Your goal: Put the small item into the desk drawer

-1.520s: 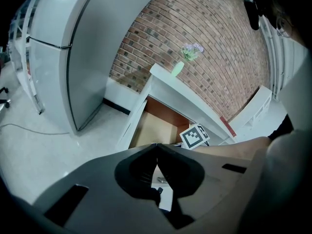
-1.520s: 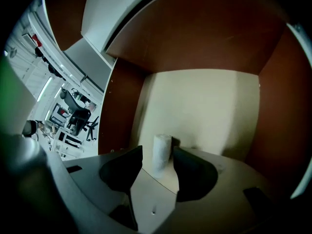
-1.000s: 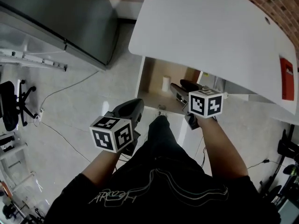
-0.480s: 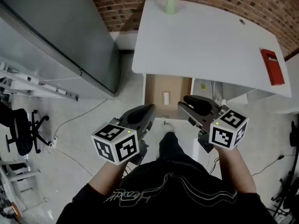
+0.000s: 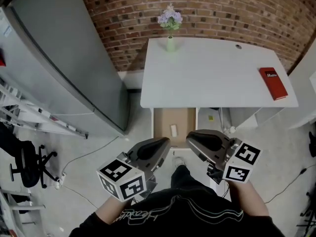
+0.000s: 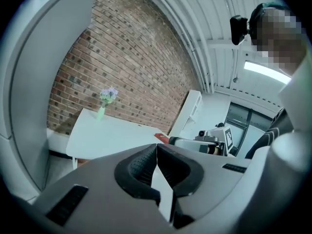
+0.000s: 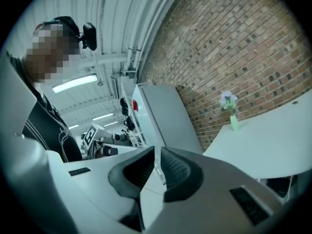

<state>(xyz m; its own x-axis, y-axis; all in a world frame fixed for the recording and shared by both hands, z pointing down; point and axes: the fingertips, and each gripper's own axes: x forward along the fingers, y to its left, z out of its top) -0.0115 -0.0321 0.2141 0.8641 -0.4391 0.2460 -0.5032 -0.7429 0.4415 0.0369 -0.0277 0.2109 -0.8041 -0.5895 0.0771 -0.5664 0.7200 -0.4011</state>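
Note:
A small white item [image 5: 174,130] lies inside the open brown drawer [image 5: 163,118] under the white desk [image 5: 212,73]. Both grippers hover side by side just in front of the drawer, close to the person's body. My left gripper [image 5: 163,143] [image 6: 156,150] is shut, its ribbed pads touching and empty. My right gripper [image 5: 190,138] [image 7: 157,157] is closing: only a narrow slit remains between its pads, and nothing is in it. Neither gripper touches the item or the drawer.
A red book [image 5: 272,83] lies on the desk's right side, and a green vase with purple flowers [image 5: 170,31] stands at its back edge by the brick wall. A tall grey cabinet [image 5: 64,68] stands left of the desk. An office chair [image 5: 24,162] is far left.
The right gripper has drawn back from over the drawer, and its jaws have narrowed from wide to a slit. The head view has tilted up and now takes in the whole desk.

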